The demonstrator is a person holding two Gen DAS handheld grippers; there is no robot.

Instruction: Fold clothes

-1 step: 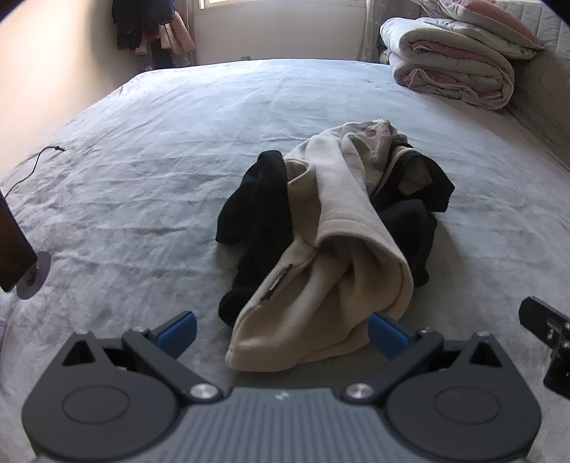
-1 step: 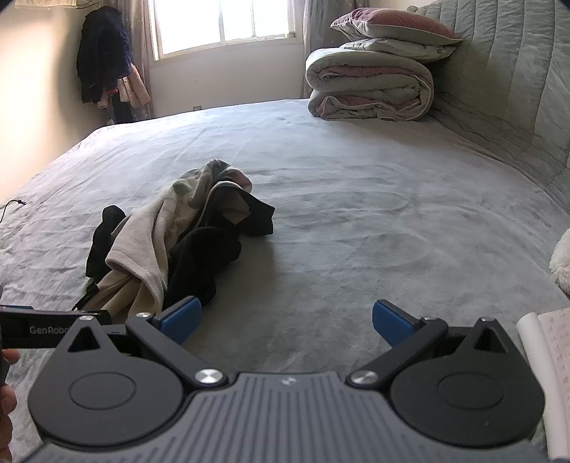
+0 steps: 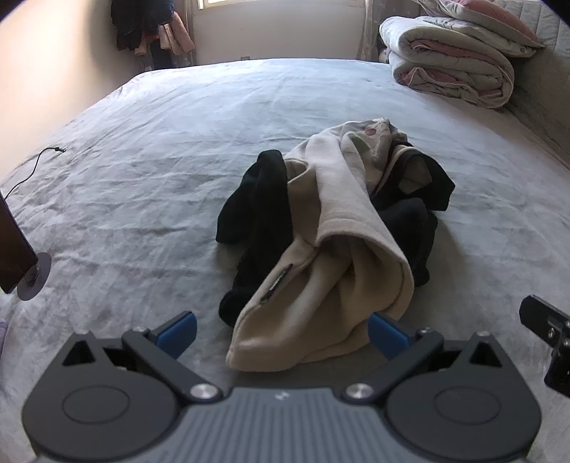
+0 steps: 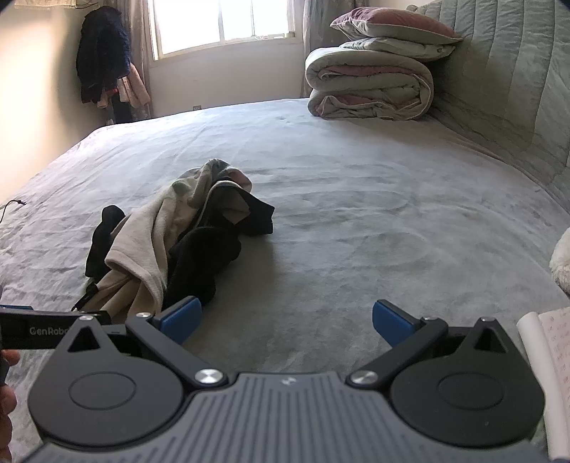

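Where the grey bed cover lies: bed, a wide plush sheet, lightly creased, filling most of both views.
Clothes: crumpled pile of cream fleece and black knit garments, heaped near the middle of the bed; unfolded.
Cream garment: cream fleece piece draped over the top and front of the pile, with a short dark zip slit on its near side; a patterned patch shows at its far end.
Black garment: black fabric showing on both flanks of the cream piece, partly buried under it.
Left gripper: black two-finger tool with blue pads, jaws spread wide, tilted down at the pile; the near hem of the cream piece lies between the pads, and whether the right pad touches it cannot be told; nothing gripped.
Right gripper: matching tool, jaws spread wide over bare cover, just right of the pile; nothing between the pads.
Bedding: rolled grey and pink quilt at the far right corner, a pillow on top.
Headboard: padded grey panel along the right side.
Hanging clothes: dark coat and pink items in the far left corner beside a window.
Cable: thin black lead on the left edge of the bed.
Paper: white sheets with writing at the lower right.
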